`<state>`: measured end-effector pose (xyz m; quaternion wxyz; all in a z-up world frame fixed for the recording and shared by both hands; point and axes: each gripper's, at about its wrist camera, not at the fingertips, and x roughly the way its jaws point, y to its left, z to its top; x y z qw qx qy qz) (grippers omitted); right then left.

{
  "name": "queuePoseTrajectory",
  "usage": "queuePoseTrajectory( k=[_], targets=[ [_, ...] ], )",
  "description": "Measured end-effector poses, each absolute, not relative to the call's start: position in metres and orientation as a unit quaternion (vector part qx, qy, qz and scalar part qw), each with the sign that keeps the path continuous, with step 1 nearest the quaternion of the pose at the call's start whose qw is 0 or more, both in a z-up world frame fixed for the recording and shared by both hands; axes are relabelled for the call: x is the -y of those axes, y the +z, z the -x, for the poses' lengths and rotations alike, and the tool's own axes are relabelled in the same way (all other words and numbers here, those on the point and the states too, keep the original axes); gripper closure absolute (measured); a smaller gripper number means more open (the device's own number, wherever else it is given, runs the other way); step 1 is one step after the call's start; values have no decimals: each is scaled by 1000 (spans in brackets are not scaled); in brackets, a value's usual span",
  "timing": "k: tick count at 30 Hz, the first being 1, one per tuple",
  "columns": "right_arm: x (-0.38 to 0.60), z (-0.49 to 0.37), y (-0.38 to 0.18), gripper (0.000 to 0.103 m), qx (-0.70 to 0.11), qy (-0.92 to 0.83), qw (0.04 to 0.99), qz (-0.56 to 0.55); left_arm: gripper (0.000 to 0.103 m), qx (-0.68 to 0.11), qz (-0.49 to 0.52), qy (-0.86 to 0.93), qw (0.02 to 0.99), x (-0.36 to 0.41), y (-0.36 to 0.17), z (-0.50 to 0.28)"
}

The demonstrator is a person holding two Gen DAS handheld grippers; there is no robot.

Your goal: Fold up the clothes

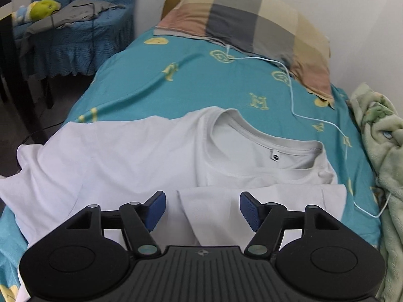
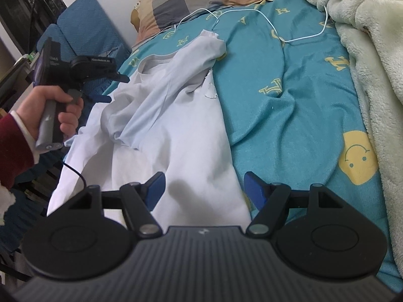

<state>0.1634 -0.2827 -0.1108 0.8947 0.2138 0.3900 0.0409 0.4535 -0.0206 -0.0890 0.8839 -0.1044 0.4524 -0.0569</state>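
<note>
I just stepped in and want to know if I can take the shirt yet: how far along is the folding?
Early on. Done: one sleeve of the white cotton T-shirt lies folded across its body on the teal letter-print bedsheet. In hand: nothing; the left gripper and right gripper both hover open over the shirt. Left: the other sleeve still spreads outward, and the body is unfolded.

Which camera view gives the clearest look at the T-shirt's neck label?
The left wrist view: the T-shirt lies collar-up, with the neck label plainly showing inside the collar. The right wrist view shows the shirt rumpled, with only a sliver of collar; no label visible.
</note>
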Motion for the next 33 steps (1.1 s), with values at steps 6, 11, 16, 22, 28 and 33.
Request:
queuePoseTrajectory(
  k=[6, 11, 16, 22, 28, 33],
  targets=[
    [283, -164, -110, 32, -387, 39, 896, -212, 95, -450, 126, -70, 881, 13, -96, -456],
    [282, -162, -112, 32, -390, 41, 895, -211, 101, -386, 99, -99, 912, 25, -69, -453],
    [271, -162, -113, 32, -396, 56, 897, -191, 101, -349, 56, -44, 935, 21, -49, -475],
    [262, -168, -129, 31, -427, 64, 887, -165, 93, -399, 84, -10, 913, 3, -87, -484],
    [265, -167, -127, 32, -424, 65, 887, -172, 54, -404, 158, -9, 901, -55, -68, -427],
    [267, -157, -116, 32, -411, 69, 891, -181, 40, -362, 273, 15, 891, -131, -50, -344]
  ],
)
